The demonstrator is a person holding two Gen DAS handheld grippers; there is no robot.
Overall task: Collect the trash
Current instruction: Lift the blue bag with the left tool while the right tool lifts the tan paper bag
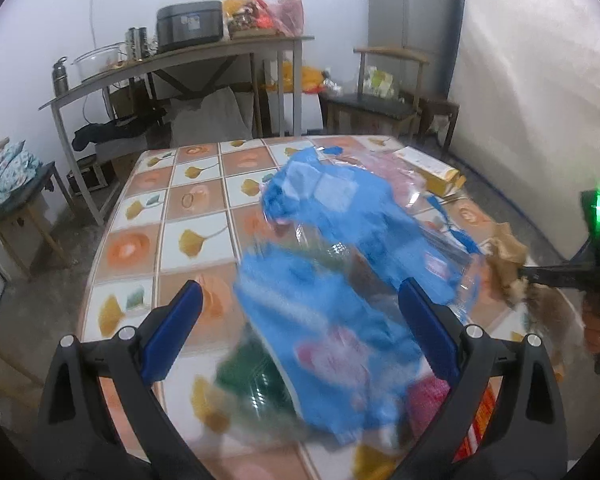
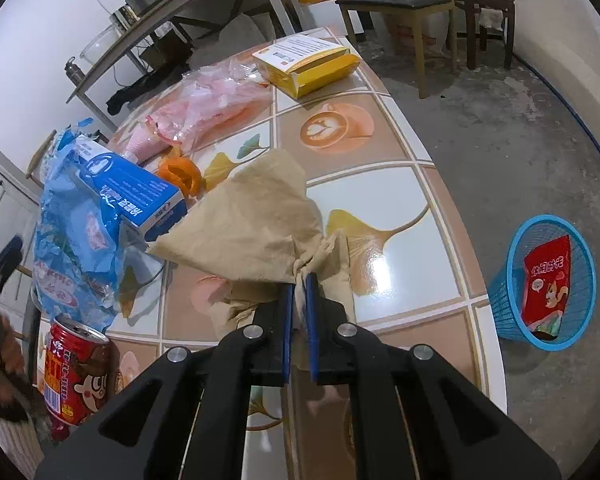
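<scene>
The right gripper (image 2: 299, 288) is pinched tight on a crumpled tan paper (image 2: 252, 224), which fans out toward 11 o'clock over the tiled surface (image 2: 380, 200). The left gripper (image 1: 300, 316) hangs wide apart with nothing held, above a blurred blue plastic bag (image 1: 332, 280). A blue basket (image 2: 540, 280) stands on the floor at 3 o'clock with a red packet (image 2: 546, 280) inside; a red can (image 2: 74, 372) stands at 8 o'clock.
</scene>
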